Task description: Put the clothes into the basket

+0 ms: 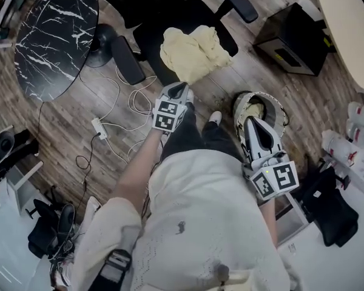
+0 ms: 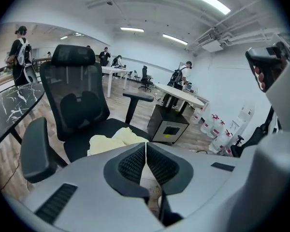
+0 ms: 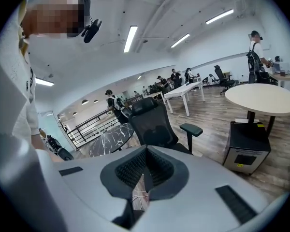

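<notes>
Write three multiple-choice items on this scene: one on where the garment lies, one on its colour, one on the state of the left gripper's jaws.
1. Where does the garment lie?
A. on the floor
B. on the office chair's seat
C. on the black marbled table

2. What colour is the garment?
A. pale yellow
B. red
C. dark blue

3. How do the left gripper's jaws stand?
A. wide apart
B. clamped on the garment
C. together, with nothing between them

Answers:
1. B, since the head view shows it bunched on the dark seat.
2. A, since it looks pale yellow in both the head view and the left gripper view.
3. C, since the left gripper view shows the pads meeting with no cloth between them.
</notes>
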A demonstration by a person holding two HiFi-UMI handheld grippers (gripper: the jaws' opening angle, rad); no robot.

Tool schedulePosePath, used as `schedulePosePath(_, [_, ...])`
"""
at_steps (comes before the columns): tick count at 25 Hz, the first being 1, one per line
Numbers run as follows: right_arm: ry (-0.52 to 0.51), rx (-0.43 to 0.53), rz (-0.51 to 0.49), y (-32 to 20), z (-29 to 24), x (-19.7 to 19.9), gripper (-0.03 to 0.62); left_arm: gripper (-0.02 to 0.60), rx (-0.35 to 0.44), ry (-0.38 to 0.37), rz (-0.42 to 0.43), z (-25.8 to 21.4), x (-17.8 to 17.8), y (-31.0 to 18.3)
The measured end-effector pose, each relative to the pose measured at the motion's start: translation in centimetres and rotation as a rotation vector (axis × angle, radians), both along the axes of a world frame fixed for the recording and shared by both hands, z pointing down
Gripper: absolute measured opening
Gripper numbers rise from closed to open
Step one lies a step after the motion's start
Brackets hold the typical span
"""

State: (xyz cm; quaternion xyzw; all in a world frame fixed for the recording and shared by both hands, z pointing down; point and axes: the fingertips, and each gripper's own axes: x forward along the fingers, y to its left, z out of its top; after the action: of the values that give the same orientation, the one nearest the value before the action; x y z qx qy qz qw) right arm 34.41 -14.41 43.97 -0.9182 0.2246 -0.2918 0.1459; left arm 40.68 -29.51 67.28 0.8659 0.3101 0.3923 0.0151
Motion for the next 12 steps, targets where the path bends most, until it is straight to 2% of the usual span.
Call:
schedulePosePath(5, [-0.028, -0.009, -0.001, -1.8, 1.4, 1.6, 0.009, 0.023, 0.029, -0.088, 0.019, 4.8, 1.6, -0.7])
schedulePosePath(12, [-0.093, -0.015, 0.004, -3.9, 4.5, 3.4, 0.009, 0.041, 0.095, -0.171, 0.072, 11.4, 4.1, -1.7])
